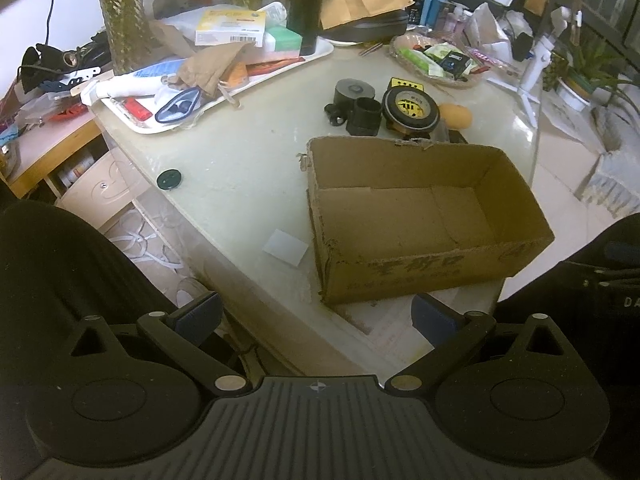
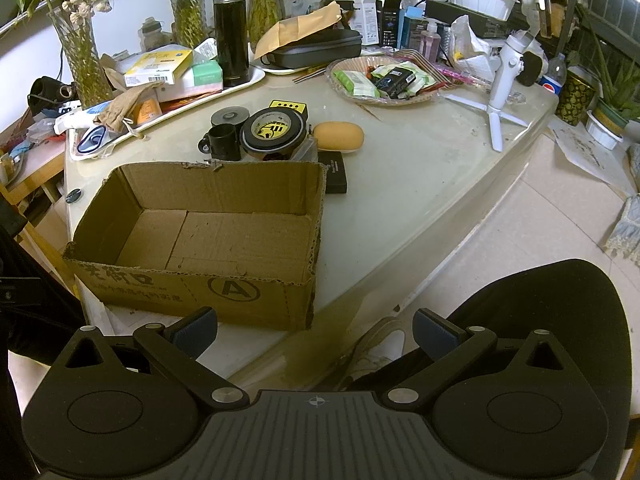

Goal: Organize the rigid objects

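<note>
Nothing is being held yet: the left gripper (image 1: 316,316) and the right gripper (image 2: 315,325) are both being kept with fingers spread apart and empty, low in their frames, short of the near edge of the pale glass-topped desk (image 2: 420,184). The open brown cardboard box (image 2: 208,236) is sitting empty at centre frame, so the task is judged to be barely begun. The rigid objects are being left clustered just beyond the box's far wall: a black-and-yellow tape roll (image 2: 274,132), a black cylindrical tube (image 2: 222,142), a dark round disc (image 2: 230,116), an orange oval case (image 2: 339,136) and a flat black rectangular case (image 2: 335,176). All are still to be packed.
</note>
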Demonstrator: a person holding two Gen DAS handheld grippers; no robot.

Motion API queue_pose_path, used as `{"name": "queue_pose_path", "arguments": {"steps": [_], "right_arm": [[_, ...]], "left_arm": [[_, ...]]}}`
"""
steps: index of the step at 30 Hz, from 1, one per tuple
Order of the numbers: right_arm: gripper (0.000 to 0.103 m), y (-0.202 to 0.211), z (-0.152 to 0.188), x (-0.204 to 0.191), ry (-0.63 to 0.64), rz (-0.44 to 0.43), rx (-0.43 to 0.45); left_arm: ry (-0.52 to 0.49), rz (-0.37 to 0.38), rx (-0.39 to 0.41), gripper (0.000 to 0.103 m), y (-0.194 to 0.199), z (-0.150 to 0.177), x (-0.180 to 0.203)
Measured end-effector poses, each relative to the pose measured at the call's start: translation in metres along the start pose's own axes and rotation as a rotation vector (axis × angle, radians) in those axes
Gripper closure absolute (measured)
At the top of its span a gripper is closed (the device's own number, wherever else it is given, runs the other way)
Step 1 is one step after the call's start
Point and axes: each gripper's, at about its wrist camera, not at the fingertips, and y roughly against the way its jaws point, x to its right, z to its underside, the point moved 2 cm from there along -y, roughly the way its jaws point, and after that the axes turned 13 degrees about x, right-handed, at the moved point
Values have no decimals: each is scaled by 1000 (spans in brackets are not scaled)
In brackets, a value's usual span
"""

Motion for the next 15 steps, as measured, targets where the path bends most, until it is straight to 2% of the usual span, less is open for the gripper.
{"name": "queue_pose_path", "arguments": {"steps": [15], "right_arm": [[0, -8, -10, 2, -2, -28, -48]], "left_arm": [[-1, 14, 21, 0, -4, -11, -3]]}}
